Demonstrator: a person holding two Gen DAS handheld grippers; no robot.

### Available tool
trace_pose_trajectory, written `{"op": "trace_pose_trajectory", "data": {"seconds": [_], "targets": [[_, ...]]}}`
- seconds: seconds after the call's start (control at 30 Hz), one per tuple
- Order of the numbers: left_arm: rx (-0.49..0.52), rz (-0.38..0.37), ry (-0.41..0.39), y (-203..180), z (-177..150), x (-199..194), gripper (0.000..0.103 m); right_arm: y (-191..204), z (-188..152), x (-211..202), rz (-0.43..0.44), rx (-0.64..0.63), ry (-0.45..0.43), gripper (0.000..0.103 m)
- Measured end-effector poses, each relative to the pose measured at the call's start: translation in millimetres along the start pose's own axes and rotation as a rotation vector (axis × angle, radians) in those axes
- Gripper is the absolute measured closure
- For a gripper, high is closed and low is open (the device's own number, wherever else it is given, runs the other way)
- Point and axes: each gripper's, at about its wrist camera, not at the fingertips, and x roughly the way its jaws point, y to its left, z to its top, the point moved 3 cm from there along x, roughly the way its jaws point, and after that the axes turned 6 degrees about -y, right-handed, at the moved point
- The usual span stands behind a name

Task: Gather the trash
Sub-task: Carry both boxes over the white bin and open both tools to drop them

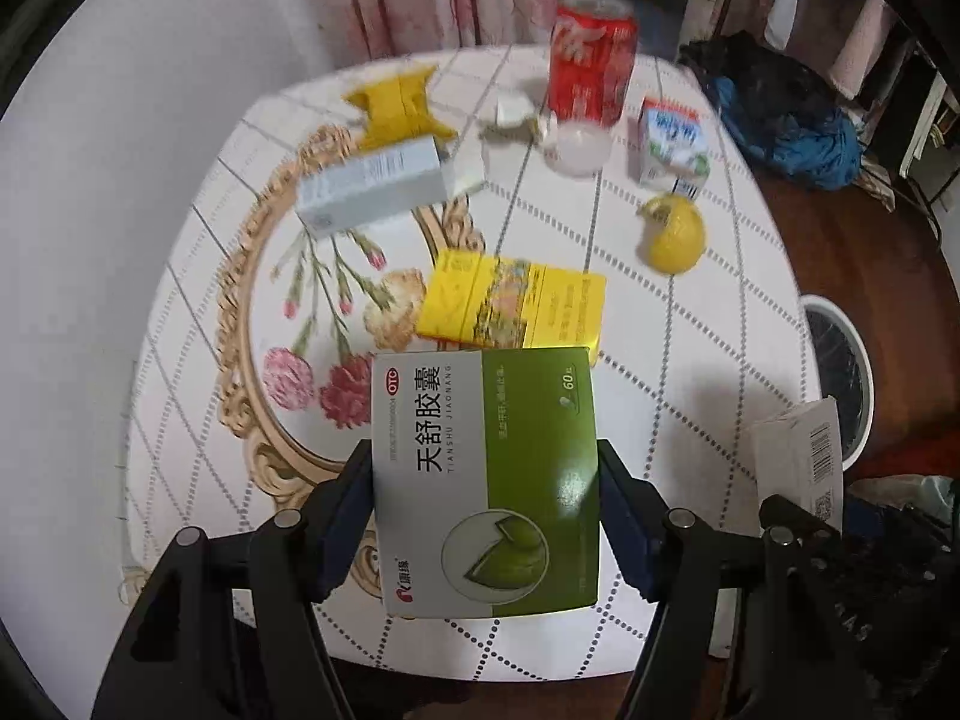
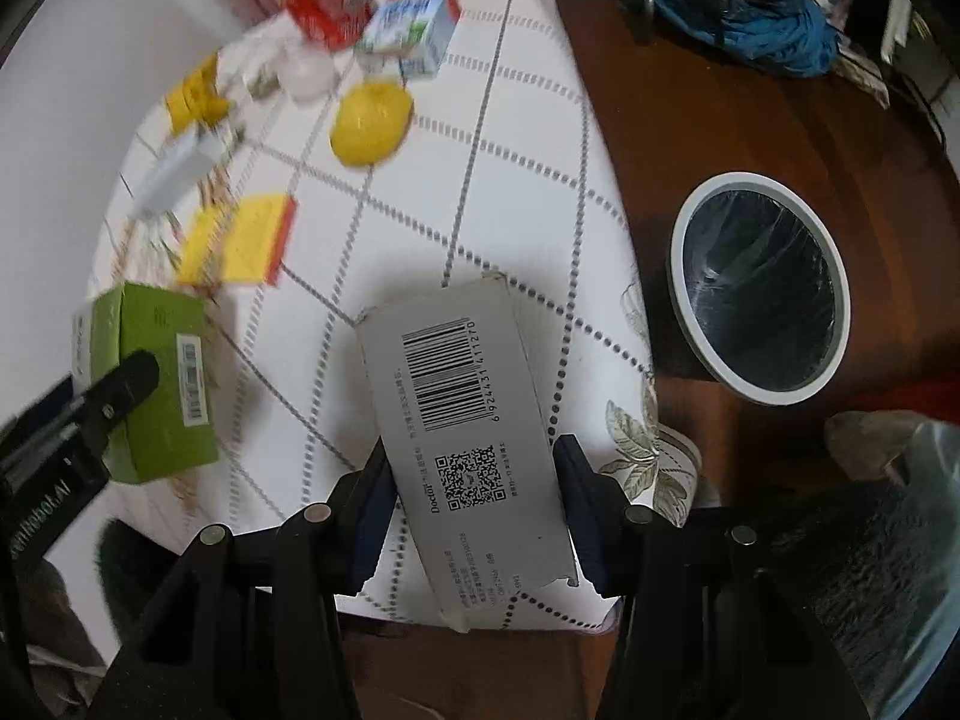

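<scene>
Two boxes are up off the table (image 1: 690, 324): left gripper (image 1: 485, 510) clamped on the green box (image 1: 486, 480), long axis pointing away along the fingers; right gripper (image 2: 468, 510) clamped on the grey box (image 2: 462, 438), barcode up, lengthwise along the fingers, tilted slightly left; behind sit a yellow box (image 1: 516, 306), lemon (image 1: 675, 234), red can (image 1: 591, 60) and milk carton (image 1: 672, 141); the bin (image 2: 759, 288) stands open on the floor to the right, nothing between.
</scene>
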Motion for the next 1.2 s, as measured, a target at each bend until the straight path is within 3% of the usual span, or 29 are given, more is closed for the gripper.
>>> {"op": "trace_pose_trajectory", "data": {"seconds": [0.23,0.4,0.53,0.63,0.8,1.0,1.2], "targets": [[0.054,-0.028,-0.135,-46,33,-56,0.036,-62,22,-64,0.099,0.138,-0.15,0.05],[0.137,-0.128,-0.185,-122,62,-79,0.036,-147,38,-104,0.095,0.254,-0.235,0.05],[0.202,-0.22,-0.159,-195,74,-65,0.036,-221,48,-107,0.037,0.324,-0.252,0.05],[0.224,-0.285,-0.115,-242,79,-39,0.036,-272,55,-91,-0.014,0.367,-0.227,0.05],[0.227,-0.371,0.015,-314,85,27,0.036,-338,67,-37,-0.027,0.444,-0.139,0.05],[0.225,-0.416,0.161,-361,90,93,0.033,-376,82,25,0.001,0.511,-0.072,0.05],[0.243,-0.381,0.199,-373,91,119,0.031,-389,86,72,0.019,0.551,-0.035,0.048]]}}
